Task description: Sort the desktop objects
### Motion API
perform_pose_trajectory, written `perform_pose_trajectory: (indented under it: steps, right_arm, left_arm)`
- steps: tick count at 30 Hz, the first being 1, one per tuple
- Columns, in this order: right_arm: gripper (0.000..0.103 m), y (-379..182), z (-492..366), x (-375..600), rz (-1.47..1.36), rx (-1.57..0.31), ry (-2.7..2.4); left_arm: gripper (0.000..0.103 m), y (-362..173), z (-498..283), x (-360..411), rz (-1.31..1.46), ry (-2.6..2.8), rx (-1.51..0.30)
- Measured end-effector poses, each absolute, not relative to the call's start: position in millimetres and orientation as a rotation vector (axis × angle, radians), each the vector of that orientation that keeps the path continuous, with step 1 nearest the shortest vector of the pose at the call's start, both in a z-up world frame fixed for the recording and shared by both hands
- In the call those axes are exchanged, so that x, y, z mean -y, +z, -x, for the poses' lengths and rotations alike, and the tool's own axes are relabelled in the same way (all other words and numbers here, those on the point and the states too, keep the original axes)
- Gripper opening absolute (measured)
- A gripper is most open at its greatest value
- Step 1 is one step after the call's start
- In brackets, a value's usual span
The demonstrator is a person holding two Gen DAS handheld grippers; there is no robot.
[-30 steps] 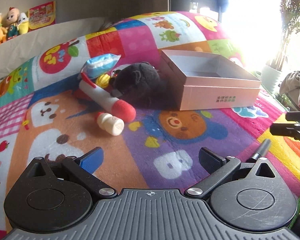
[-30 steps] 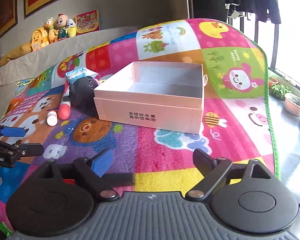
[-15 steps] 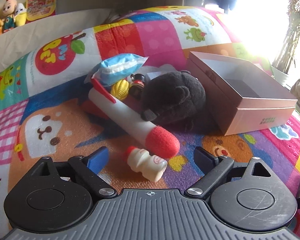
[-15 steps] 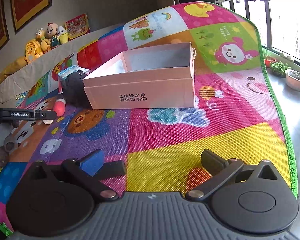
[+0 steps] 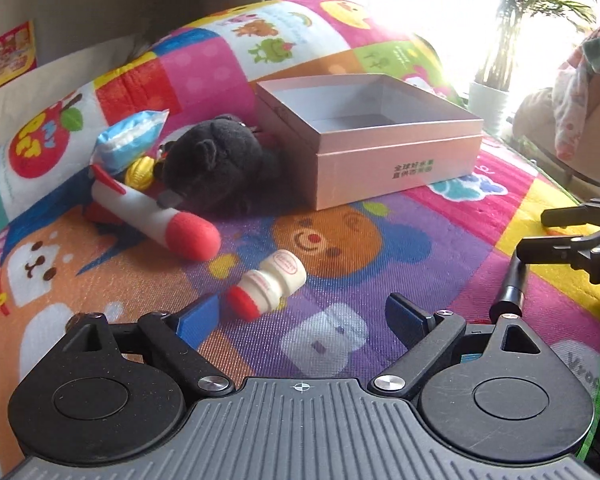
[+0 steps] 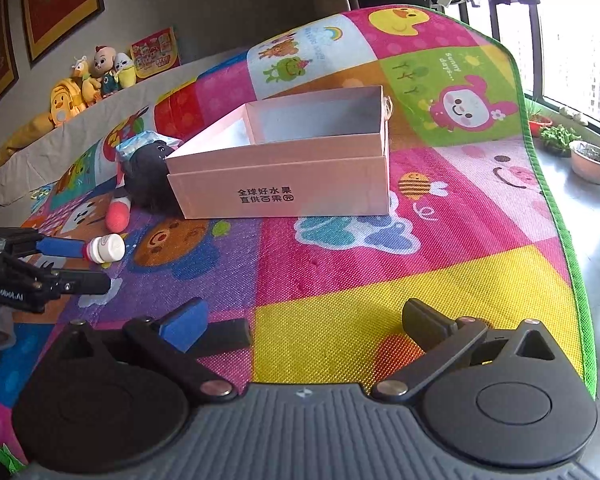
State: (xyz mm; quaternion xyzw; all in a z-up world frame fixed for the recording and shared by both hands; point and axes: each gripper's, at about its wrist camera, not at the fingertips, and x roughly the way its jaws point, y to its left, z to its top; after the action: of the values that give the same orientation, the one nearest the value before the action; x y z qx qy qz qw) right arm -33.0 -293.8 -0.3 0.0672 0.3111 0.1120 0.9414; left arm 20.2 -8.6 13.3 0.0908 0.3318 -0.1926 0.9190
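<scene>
A small white bottle with a red cap (image 5: 269, 283) lies on the colourful play mat, just in front of my open left gripper (image 5: 304, 320), near its left finger. It also shows in the right wrist view (image 6: 104, 248). Behind it lie a red-and-white foam rocket (image 5: 156, 216), a black plush toy (image 5: 216, 160), a blue snack packet (image 5: 130, 140) and a small yellow item (image 5: 140, 170). An open pink box (image 5: 372, 136) stands empty to the right; it also shows in the right wrist view (image 6: 284, 164). My right gripper (image 6: 304, 324) is open and empty over the mat's yellow patch.
The mat's green edge (image 6: 572, 248) drops to the floor on the right, where plant pots (image 6: 592, 164) stand. Stuffed toys (image 6: 88, 84) sit on the ledge by the wall. My left gripper shows at the left of the right wrist view (image 6: 66, 266).
My left gripper has swung right and closed in on the small bottle, which now lies just ahead of its fingers. My right gripper has shifted slightly, still empty.
</scene>
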Motion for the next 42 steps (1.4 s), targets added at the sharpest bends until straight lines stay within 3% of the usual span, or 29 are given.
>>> perform_pose_trajectory:
  steps: [11, 18, 24, 36, 42]
  right_arm:
    - [0.103, 0.0, 31.6, 288.7, -0.133, -0.637, 0.193]
    - [0.103, 0.1, 31.8, 288.2, -0.134, -0.636, 0.194]
    - [0.103, -0.2, 32.5, 288.6, -0.139, -0.632, 0.197]
    - [0.103, 0.0, 34.5, 292.2, -0.174, -0.633, 0.204]
    - [0.103, 1.8, 31.4, 288.8, -0.121, -0.66, 0.224]
  left_arm:
    - [0.084, 15.3, -48.9, 16.8, 0.014, -0.209, -0.74]
    - [0.078, 12.6, -65.2, 31.3, -0.1, -0.18, -0.677]
    - [0.049, 9.1, -58.7, 26.3, -0.104, -0.218, -0.692]
    - [0.05, 12.5, 16.2, 25.2, -0.051, -0.291, -0.738]
    - [0.058, 14.2, 32.3, 26.8, -0.04, -0.272, -0.727]
